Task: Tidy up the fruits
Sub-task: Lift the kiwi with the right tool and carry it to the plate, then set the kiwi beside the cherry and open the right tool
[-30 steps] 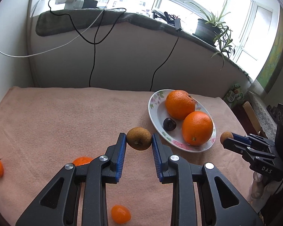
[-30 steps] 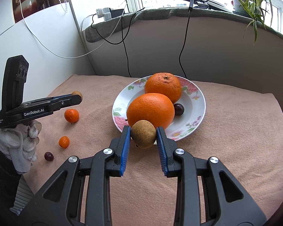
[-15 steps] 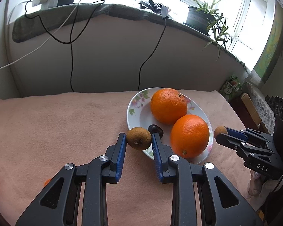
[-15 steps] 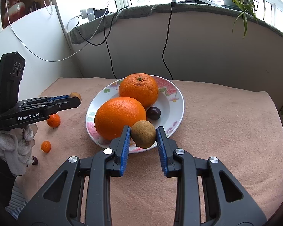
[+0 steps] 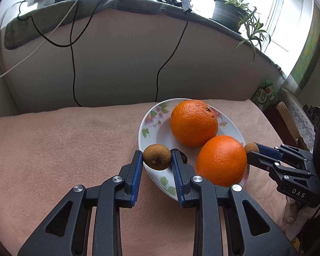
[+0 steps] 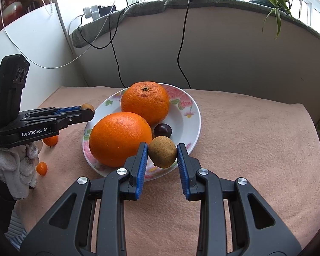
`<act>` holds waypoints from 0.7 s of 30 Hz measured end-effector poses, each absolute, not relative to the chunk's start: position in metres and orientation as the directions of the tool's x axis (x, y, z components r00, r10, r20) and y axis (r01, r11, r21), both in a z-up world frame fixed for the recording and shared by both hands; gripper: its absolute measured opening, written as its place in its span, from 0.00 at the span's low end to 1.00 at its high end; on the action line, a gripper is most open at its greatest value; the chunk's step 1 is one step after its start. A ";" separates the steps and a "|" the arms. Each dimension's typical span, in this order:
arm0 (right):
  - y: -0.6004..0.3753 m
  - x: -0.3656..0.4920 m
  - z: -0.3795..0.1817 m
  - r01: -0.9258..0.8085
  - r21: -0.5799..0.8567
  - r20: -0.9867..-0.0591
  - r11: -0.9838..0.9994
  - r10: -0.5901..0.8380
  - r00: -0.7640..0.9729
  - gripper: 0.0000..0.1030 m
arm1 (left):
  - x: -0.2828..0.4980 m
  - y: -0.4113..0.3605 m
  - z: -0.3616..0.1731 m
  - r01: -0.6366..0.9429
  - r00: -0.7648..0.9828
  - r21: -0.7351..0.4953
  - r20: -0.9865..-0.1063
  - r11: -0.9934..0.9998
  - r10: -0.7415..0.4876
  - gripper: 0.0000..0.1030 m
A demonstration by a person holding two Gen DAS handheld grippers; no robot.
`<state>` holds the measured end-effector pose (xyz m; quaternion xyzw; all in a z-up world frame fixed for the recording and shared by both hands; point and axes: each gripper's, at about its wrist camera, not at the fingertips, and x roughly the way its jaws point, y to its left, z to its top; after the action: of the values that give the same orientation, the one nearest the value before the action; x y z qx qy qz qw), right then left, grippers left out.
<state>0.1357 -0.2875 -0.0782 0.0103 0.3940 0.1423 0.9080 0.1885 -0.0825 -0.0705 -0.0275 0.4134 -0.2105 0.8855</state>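
Note:
A white flowered plate [image 5: 150, 128] [image 6: 189, 115] holds two large oranges [image 5: 194, 122] [image 6: 120, 141] and a dark plum [image 6: 163, 129]. My left gripper [image 5: 157, 159] is shut on a brown kiwi [image 5: 157, 156] and holds it over the plate's near left rim. My right gripper [image 6: 162, 152] is shut on another brown kiwi [image 6: 162, 152] and holds it over the plate's near rim, beside the plum. Each gripper shows in the other's view, the right [image 5: 252, 150] at the plate's right edge, the left [image 6: 87, 110] at its left edge.
Small orange fruits [image 6: 50, 140] [image 6: 41, 168] lie on the pink cloth [image 5: 64, 149] left of the plate. A padded grey wall with hanging black cables [image 5: 73, 68] stands behind the table. A potted plant [image 5: 230, 12] sits on the sill.
Both grippers have moved in toward the plate with their kiwis. The left kiwi now hangs over the plate's rim; the right one is nearer the plum.

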 end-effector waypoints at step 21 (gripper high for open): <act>-0.291 0.139 -0.077 -0.232 0.106 -0.702 0.967 0.237 0.672 0.53 | 0.189 -0.088 -0.069 0.355 0.571 -0.215 -0.721 0.910 -0.393 0.35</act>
<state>0.1389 -0.2907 -0.0767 0.0038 0.3844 0.1283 0.9142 0.1892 -0.0877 -0.0693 -0.0234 0.4122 -0.2111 0.8860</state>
